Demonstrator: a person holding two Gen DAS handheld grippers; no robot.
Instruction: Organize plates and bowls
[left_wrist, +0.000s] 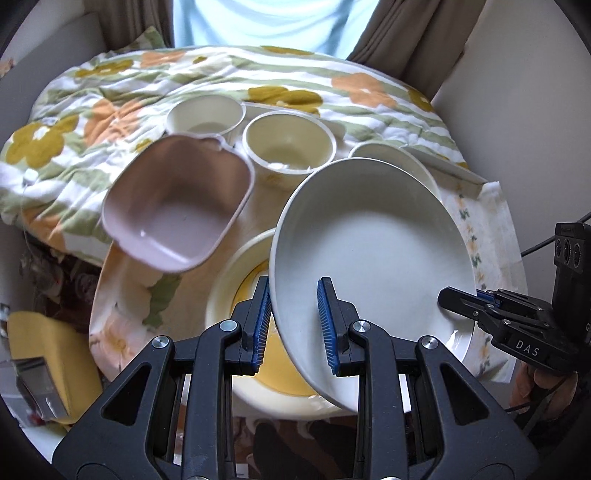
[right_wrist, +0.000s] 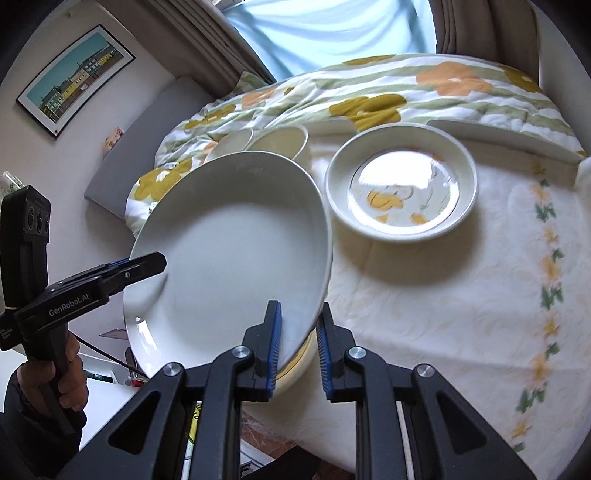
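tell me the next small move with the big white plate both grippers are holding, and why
Probably lower the big white plate level onto the yellow-centred plate under it. The left gripper and right gripper each clamp its rim, and it hangs tilted above that plate.

White plate (left_wrist: 369, 251), pink square bowl (left_wrist: 177, 206), cream bowls (left_wrist: 288, 144), orange-and-mustard flowered, green-striped quilt (left_wrist: 110, 88).

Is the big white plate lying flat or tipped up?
Tipped up. The big white plate slants above a yellow-centred dish, its rim pinched by the left gripper and the right gripper.
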